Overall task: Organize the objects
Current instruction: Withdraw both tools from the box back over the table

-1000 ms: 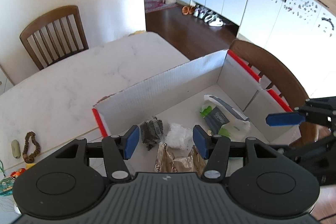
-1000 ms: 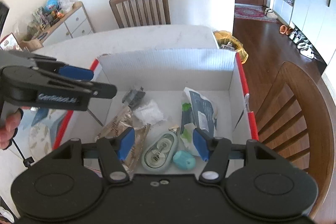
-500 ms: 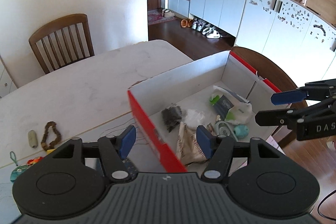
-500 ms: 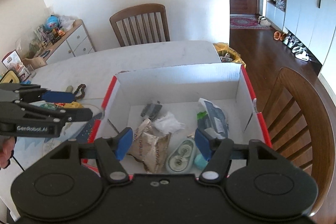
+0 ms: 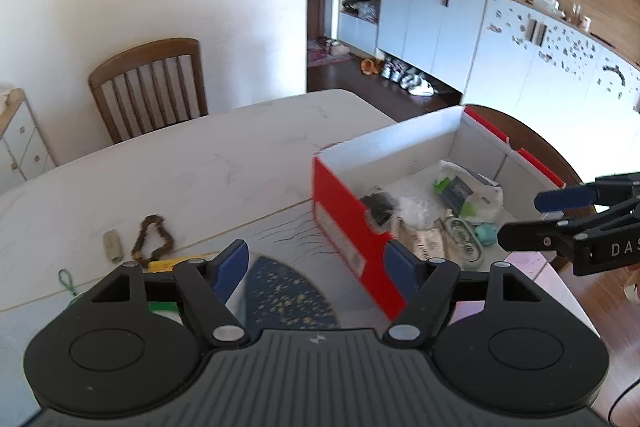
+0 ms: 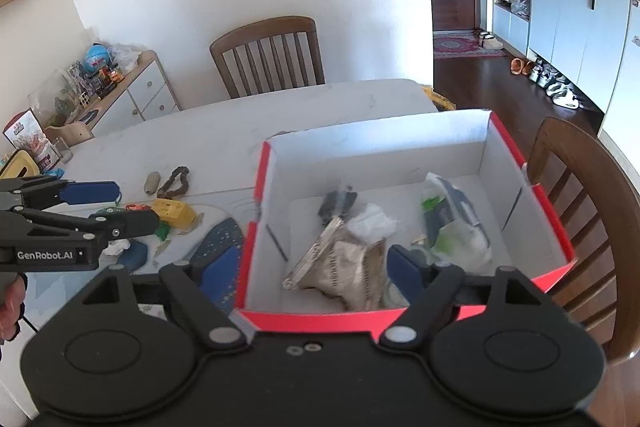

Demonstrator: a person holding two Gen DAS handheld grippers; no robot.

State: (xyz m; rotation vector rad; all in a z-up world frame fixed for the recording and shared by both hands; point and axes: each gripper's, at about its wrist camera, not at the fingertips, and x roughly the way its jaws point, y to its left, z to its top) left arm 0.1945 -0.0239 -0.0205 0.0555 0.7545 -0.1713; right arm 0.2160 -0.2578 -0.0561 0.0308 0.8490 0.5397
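A red cardboard box (image 6: 520, 155) with a white inside stands on the white table (image 6: 224, 131), holding a brown paper packet (image 6: 344, 263), a dark clip, a white wad and a green-and-white bag (image 6: 452, 219). It also shows in the left wrist view (image 5: 344, 219). My left gripper (image 5: 318, 265) is open and empty, above the table left of the box. My right gripper (image 6: 304, 267) is open and empty, above the box's near wall. Loose on the table lie a brown bead bracelet (image 5: 154, 239), a small stone (image 5: 112, 245), a yellow toy (image 6: 174, 213) and a dark blue speckled pouch (image 5: 286, 297).
A wooden chair (image 6: 268, 55) stands at the table's far side and another (image 6: 580, 211) right of the box. A low cabinet (image 6: 132, 95) with toys is at the back left. White cupboards (image 5: 432, 15) line the right wall.
Both grippers have pulled back and up from the box. The left one has swung left, from over the box to over the table beside it. Both stayed open and empty.
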